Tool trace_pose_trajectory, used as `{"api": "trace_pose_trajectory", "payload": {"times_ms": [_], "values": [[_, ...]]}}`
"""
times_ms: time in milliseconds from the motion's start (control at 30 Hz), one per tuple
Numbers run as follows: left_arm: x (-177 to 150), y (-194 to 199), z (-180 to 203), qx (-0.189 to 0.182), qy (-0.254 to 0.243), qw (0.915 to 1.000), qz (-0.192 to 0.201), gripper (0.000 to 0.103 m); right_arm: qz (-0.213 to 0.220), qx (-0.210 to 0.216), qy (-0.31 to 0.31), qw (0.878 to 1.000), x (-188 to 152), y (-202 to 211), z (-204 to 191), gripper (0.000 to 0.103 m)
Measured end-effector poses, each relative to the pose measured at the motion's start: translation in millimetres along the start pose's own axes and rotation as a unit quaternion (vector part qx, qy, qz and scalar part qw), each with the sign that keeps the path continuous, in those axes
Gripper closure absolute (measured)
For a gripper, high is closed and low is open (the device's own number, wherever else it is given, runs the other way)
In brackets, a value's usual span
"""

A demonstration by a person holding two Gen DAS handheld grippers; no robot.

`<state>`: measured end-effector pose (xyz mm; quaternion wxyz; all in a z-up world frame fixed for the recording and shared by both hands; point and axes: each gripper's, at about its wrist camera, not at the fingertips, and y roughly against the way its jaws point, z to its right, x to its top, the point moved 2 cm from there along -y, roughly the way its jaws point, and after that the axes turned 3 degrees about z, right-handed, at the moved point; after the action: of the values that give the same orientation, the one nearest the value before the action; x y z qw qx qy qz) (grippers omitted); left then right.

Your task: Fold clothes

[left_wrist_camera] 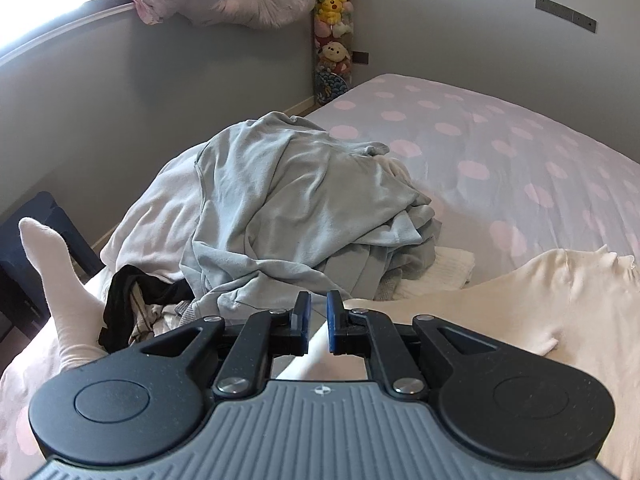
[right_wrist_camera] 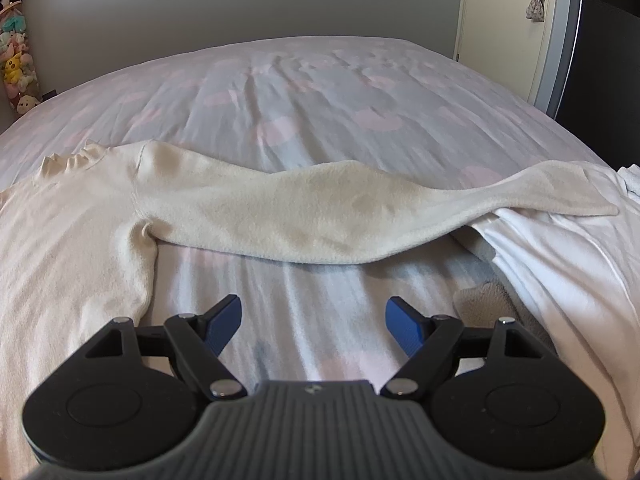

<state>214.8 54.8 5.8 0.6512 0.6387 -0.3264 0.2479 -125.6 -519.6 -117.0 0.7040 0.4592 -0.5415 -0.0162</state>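
On the bed (right_wrist_camera: 320, 92), which has a grey cover with pink spots, a cream sweater (right_wrist_camera: 72, 240) lies spread flat. Its sleeve (right_wrist_camera: 320, 216) stretches out to the right across the cover, and the end of the sleeve rests on a white garment (right_wrist_camera: 560, 264) at the right edge.

The right gripper (right_wrist_camera: 314, 326) hangs over the bare cover, near the sweater's side edge and below the sleeve. Its blue fingers (right_wrist_camera: 226, 328) stand wide apart. Nothing is between them, and they touch no cloth.

The left gripper (left_wrist_camera: 319, 322) points down toward the near edge of the bed, where the cream sweater (left_wrist_camera: 520, 304) begins on the right. Its blue fingers (left_wrist_camera: 333, 322) stand only a narrow gap apart. No cloth is between them; only the cover and the pale sweater edge show through the gap. Whether the tips touch the cloth below, I cannot tell.

Behind the left gripper is a pile of unfolded clothes (left_wrist_camera: 280, 208), mostly light grey-green fabric, with something black (left_wrist_camera: 132, 292) at its left foot and a small folded white piece (left_wrist_camera: 440, 268) at its right. A white sock (left_wrist_camera: 56, 280) sticks up at the left edge of the bed. In the corner of the room hangs a column of plush toys (left_wrist_camera: 334, 28).
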Motion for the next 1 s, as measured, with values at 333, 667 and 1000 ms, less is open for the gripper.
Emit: {"api": "trace_pose_trajectory", "payload": {"times_ms": [333, 667, 1000], "values": [[-80.6, 34.8, 62.3, -0.152, -0.039, 0.9835, -0.091, 0.071, -0.008, 0.016, 0.006, 1.0, -1.4, -1.7, -3.5, 0.022], [-184.9, 33.5, 98.1, -0.229, 0.015, 0.9499, -0.212, 0.062, -0.004, 0.026, 0.0, 1.0, -1.1, 1.1, -2.8, 0.022], [-228.5, 35.5, 110.2, -0.247, 0.026, 0.938, -0.242, 0.065, -0.144, 0.162, -0.052, 0.975, -15.8, -14.0, -8.2, 0.02]]}}
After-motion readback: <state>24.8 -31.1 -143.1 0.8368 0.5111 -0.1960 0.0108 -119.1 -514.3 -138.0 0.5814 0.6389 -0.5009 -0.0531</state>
